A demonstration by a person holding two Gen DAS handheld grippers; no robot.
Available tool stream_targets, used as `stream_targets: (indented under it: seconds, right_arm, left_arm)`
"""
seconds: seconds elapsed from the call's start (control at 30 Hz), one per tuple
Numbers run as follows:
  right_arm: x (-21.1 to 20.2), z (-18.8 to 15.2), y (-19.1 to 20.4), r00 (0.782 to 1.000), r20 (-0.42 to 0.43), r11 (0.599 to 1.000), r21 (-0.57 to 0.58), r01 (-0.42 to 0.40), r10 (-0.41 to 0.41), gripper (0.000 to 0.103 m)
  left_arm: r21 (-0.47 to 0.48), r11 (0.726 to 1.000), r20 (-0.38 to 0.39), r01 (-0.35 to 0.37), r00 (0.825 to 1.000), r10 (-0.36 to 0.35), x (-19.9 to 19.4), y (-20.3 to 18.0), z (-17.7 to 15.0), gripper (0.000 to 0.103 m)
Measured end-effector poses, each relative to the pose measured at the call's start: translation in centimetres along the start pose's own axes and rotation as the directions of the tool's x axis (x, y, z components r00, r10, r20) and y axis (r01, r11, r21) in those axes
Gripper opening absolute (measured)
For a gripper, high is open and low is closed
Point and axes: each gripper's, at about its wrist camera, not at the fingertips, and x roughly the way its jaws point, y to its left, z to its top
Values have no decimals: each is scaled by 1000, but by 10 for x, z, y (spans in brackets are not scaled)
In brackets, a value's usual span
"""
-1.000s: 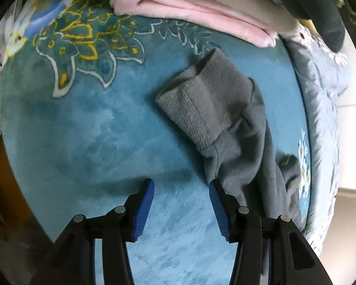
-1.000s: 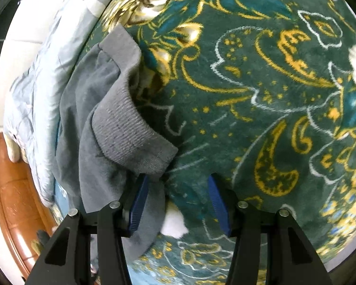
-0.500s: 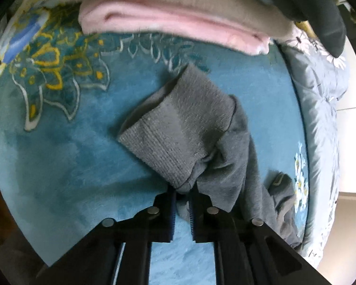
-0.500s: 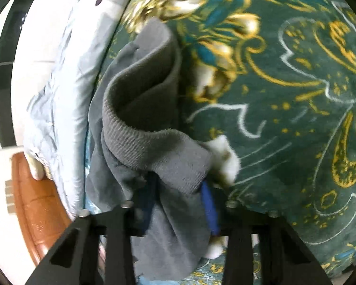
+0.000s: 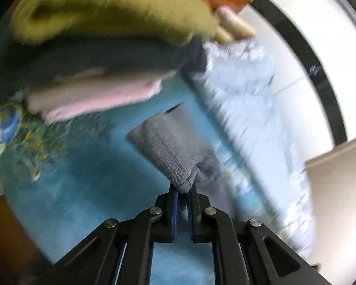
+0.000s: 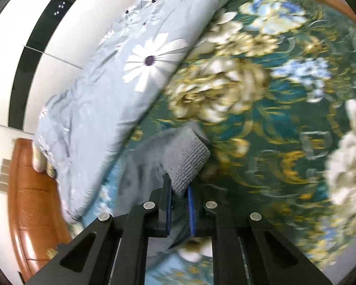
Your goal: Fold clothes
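Both grippers, left [image 5: 182, 193] and right [image 6: 179, 191], have jaws clenched on ribbed cuffs of a grey garment [image 5: 170, 152] lifted above the blanket [image 6: 261, 142]. It looks soft, light and limp; the thicker cuffs grip best.

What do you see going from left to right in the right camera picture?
Wooden frame → daisy quilt → grey garment, pinched in the right gripper → green flowered blanket.
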Motion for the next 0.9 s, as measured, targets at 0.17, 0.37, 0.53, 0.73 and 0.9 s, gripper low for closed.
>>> stream_targets:
  seconds: [0.17, 0.37, 0.53, 0.73, 0.9]
  right_arm:
    - [48, -29, -66, 982, -77, 974, 132, 183, -174, 11]
    - [62, -26, -76, 978, -120, 968, 161, 190, -172, 11]
    - [69, -24, -84, 974, -152, 963, 182, 197, -171, 11]
    - [66, -28, -94, 971, -163, 958, 198, 208, -178, 12]
    - [61, -32, -92, 968, -174, 957, 197, 213, -180, 12]
  left_arm:
    - [-138, 977, -203, -161, 970, 132, 55, 64, -55, 7]
    - [-226, 951, -278, -210, 950, 143, 59, 89, -68, 12]
    - [-218, 960, -264, -176, 957, 116, 36, 61, -54, 34]
    - [-190, 973, -254, -132, 964, 81, 42, 12, -33, 55]
    - [-346, 914, -355, -213, 931, 82, 99, 17, -19, 55]
